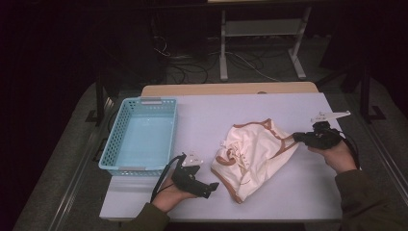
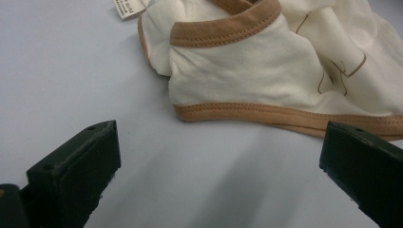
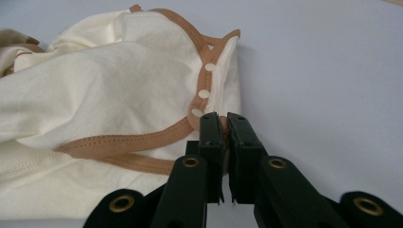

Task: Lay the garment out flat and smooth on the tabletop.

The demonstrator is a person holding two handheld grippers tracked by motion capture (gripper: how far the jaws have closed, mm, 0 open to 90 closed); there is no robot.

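We see a cream baby garment (image 1: 252, 156) with tan trim lying crumpled on the pale table (image 1: 202, 115), right of the middle, well apart from the light blue basket (image 1: 139, 134) that stands at the left. Our right gripper (image 1: 297, 138) has its jaws pinched together on the tan edge of the garment at its right-hand corner, just below a row of white snaps (image 3: 203, 93). Our left gripper (image 1: 211, 186) lies low on the table just beside the garment's near left edge, its jaws spread wide with nothing between them.
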